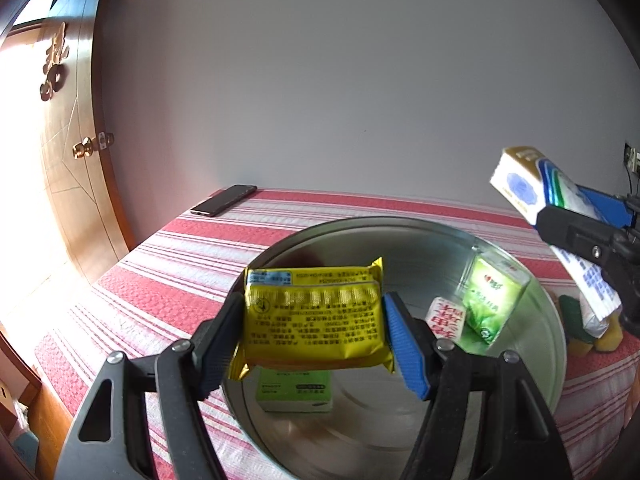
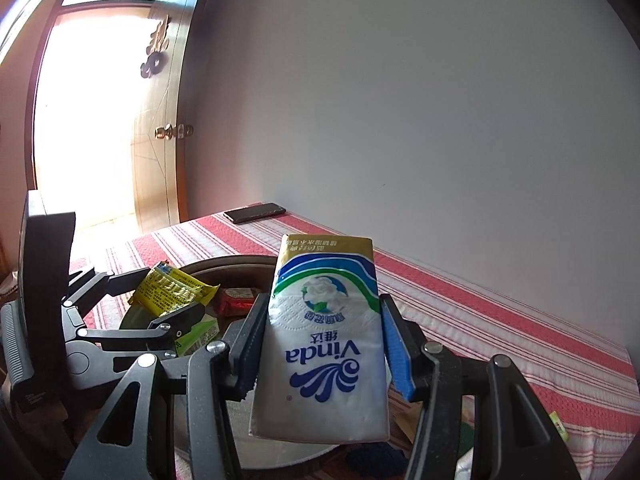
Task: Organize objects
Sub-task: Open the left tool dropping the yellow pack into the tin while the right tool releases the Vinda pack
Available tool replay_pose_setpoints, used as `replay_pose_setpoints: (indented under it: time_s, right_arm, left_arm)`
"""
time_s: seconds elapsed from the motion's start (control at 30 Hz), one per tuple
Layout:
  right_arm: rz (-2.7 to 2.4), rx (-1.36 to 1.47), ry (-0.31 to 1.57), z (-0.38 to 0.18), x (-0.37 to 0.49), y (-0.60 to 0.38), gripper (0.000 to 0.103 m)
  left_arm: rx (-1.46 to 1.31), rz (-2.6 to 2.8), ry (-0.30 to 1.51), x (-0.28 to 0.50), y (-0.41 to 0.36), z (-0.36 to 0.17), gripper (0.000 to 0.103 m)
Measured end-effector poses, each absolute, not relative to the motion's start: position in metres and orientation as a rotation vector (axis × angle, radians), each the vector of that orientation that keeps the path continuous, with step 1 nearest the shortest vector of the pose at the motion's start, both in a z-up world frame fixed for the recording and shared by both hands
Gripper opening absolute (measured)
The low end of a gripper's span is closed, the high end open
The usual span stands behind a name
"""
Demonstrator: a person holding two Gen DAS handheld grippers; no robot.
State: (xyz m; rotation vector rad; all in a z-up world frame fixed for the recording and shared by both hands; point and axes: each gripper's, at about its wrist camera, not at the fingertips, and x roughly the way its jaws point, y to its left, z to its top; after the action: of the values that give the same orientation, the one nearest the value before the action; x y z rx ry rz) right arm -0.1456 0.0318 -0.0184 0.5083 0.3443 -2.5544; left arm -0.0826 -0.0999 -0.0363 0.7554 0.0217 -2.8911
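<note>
The left claw (image 1: 314, 330) is clamped on a yellow snack packet (image 1: 314, 312), its black and blue pads pressing the packet's two short ends, and holds it clear above a round metal basin (image 1: 360, 240). The right claw (image 2: 320, 344) grips a white Vinda tissue pack (image 2: 324, 340) by its long sides, the pack upright with its printing upside down; in the left wrist view this pack hangs in the air above the basin's right rim.

Just below the yellow packet, a pale green box (image 1: 296, 394) lies flat on the basin floor. Further in, a small red-and-white packet (image 1: 446, 318) lies beside a green carton (image 1: 494, 300), which leans against the basin's right wall.

The basin stands on a bench covered with a red-and-white striped cloth (image 1: 168, 264). At the far edge of the bench, by the grey wall, lies a dark phone (image 1: 223, 199). Beyond, to the left, stands an open wooden door (image 1: 76, 160) with a brass knob.
</note>
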Motion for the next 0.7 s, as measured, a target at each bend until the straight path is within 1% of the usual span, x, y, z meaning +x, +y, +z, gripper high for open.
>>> replay_pose_setpoints:
  time_s: [0.33, 0.7]
  right_arm:
    - [-2.502, 0.649, 0.341, -0.037, -0.183, 0.005, 0.055]
    - [-2.457, 0.756, 0.379, -0.059, -0.194, -0.005, 0.055]
  left_arm:
    - [0.794, -2.864, 0.004, -0.093, -0.11, -0.043, 0.07]
    - [0.804, -2.848, -0.026, -0.096, -0.112, -0.046, 0.071]
